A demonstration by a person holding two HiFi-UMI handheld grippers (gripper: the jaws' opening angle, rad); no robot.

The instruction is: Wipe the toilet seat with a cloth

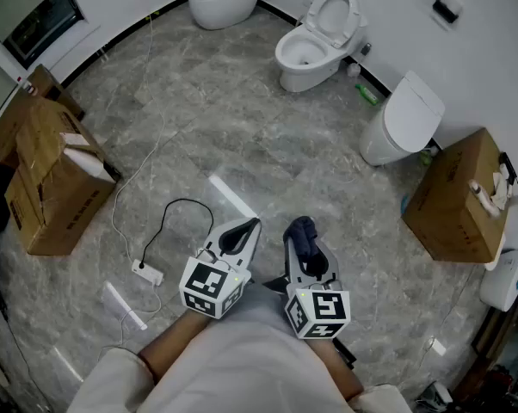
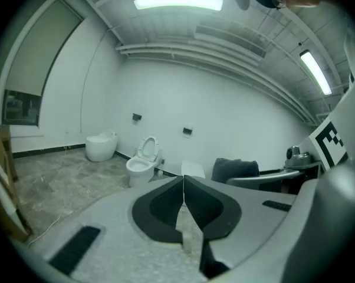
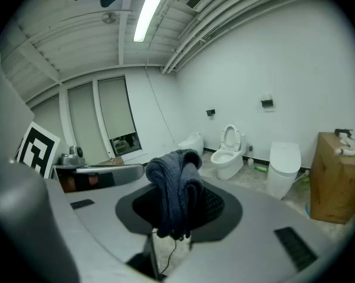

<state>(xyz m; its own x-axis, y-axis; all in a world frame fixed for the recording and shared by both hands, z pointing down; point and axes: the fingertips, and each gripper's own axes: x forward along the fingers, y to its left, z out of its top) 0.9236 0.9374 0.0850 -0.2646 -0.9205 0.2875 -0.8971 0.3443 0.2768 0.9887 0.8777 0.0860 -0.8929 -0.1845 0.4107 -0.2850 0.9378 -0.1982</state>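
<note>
One lid-up white ceramic toilet (image 1: 312,48) at the floor's (image 1: 225,136) far edge lies ahead-right, nearer the right gripper (image 1: 304,249) pinching a dark blue cloth (image 3: 176,187); left gripper (image 1: 246,231) closed, empty.

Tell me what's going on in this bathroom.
A person stands on the stone floor with a gripper in each hand. The right gripper is clamped on a dark blue cloth. The left gripper is shut with nothing in it. Both point roughly toward the toilet with its lid up across the room, well apart from it, so no wiping has begun.
</note>
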